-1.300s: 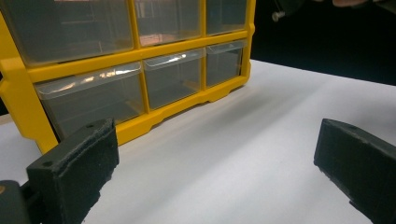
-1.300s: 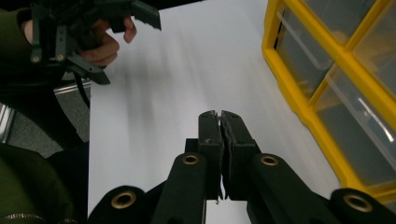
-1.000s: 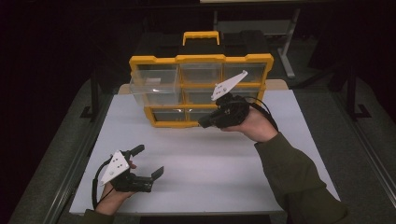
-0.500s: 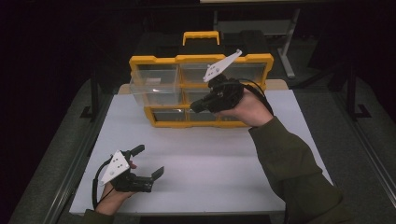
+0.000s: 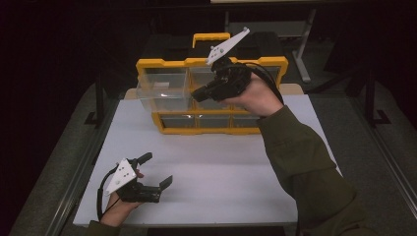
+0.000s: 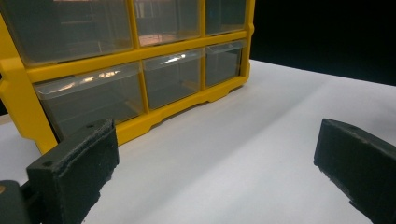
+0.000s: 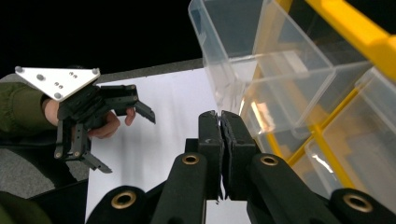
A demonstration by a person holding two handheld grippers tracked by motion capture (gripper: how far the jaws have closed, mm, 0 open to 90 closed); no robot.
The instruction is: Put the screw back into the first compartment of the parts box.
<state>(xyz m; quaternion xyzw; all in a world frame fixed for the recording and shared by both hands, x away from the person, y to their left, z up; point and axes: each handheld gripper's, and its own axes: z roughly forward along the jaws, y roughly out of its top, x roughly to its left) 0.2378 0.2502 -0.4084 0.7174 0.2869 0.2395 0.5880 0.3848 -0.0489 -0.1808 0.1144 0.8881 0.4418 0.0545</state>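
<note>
Right gripper (image 5: 196, 94), jaws pressed together and empty, raised at upper centre beside pulled-out drawer (image 5: 162, 88); left gripper (image 5: 156, 170) wide open, empty, parked lower left clear of work.

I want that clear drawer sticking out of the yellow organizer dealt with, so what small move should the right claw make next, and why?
Probably ease the right claw left toward the clear plastic drawer pulled out of the yellow plastic organizer. Its jaws are pressed shut on nothing beside that drawer, so it likely should open before gripping or push with the closed tips.
</note>
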